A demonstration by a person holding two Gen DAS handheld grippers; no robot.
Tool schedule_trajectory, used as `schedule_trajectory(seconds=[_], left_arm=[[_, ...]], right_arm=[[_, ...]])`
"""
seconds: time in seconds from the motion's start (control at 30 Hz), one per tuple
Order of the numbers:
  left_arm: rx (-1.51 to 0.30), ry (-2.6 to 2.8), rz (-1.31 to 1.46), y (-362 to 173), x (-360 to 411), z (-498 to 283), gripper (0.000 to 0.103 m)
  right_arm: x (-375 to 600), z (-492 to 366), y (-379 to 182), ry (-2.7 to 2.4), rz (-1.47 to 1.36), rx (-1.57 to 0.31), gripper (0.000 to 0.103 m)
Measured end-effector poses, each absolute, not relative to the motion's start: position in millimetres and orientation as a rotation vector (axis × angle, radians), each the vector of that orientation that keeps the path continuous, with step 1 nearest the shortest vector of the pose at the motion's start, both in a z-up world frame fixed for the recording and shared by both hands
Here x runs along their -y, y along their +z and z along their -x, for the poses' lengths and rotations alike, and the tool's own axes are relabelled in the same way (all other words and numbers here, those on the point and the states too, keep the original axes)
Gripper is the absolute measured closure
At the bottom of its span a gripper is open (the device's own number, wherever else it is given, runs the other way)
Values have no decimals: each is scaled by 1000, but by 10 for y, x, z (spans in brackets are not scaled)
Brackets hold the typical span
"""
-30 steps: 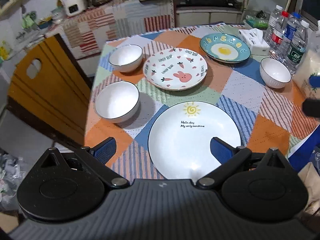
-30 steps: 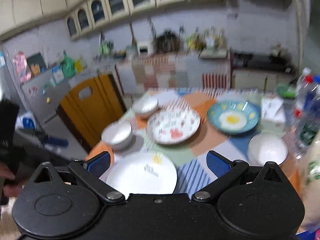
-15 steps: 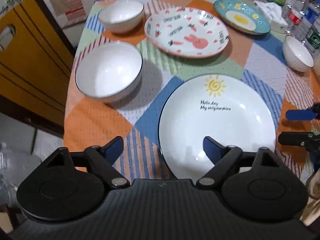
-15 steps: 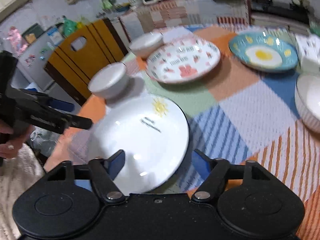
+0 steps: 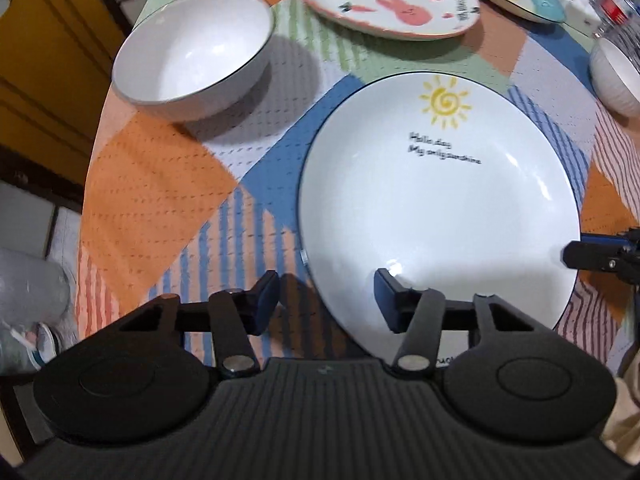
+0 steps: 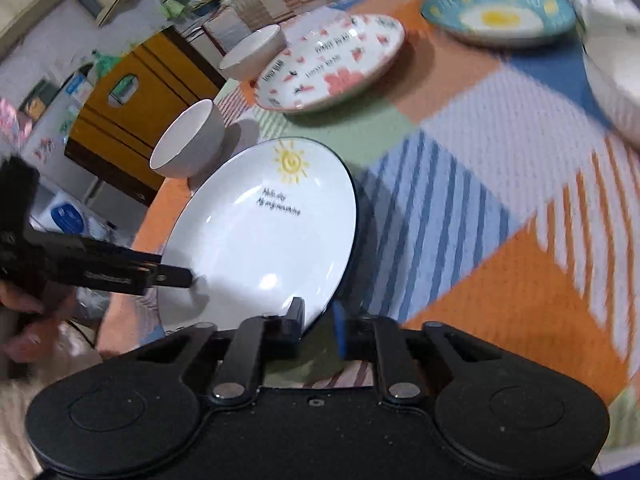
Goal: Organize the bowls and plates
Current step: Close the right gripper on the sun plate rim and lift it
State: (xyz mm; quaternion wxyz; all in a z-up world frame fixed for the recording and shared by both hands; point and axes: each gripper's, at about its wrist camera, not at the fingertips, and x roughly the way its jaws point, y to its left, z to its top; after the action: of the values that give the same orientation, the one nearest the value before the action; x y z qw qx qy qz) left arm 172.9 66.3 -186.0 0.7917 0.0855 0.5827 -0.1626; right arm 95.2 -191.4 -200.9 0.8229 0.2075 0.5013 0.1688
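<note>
On patchwork tablecloth (image 5: 160, 184), both grippers' fingers straddle the sun plate (image 5: 436, 200) rim: left gripper (image 5: 326, 300) wide, right gripper (image 6: 320, 322) narrowed.

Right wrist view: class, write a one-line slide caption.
Right gripper straddles the near rim of the sun plate; left gripper reaches over its left edge.

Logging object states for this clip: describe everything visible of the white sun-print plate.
The round white glazed plate with a dark rim, seemingly ceramic, bears a yellow sun and black script. It lies near the patchwork tablecloth's edge. The right gripper is nearly shut across its rim; the left gripper, open, straddles the near rim. Lift cannot be judged.
</note>
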Motion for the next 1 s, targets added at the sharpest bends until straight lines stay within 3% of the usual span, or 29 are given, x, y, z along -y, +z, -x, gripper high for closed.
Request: schedule_trajectory(seconds=[0.03,0.07,0.33,0.63,0.83,1.0], left_arm=[[-1242,-363,-201,-1847,-629,-1700,66],[-1235,-371,-211,-1835,-600,-1670,68],[-1236,-339,-141,-1797,-697,-1674,77],[-1166,-390,-125,-1574,-593,-1658,77],[-983,-443,-247,-1289,-274,-1638,77],[-993,-524,-251,-1256,8,-1783,78]], right_arm=[[1932,-940,-2030,359,-465,-1063,85],[1947,-926,-2046,357,-486,-1061,85],[1936,-954,-2224,365,-550,-1016,85],[2039,-932,-2131,378,-513,-1000,84],[2229,-881,-1951,362,-539,-946,83],[2525,-873,-1758,300,-526,-877,83]])
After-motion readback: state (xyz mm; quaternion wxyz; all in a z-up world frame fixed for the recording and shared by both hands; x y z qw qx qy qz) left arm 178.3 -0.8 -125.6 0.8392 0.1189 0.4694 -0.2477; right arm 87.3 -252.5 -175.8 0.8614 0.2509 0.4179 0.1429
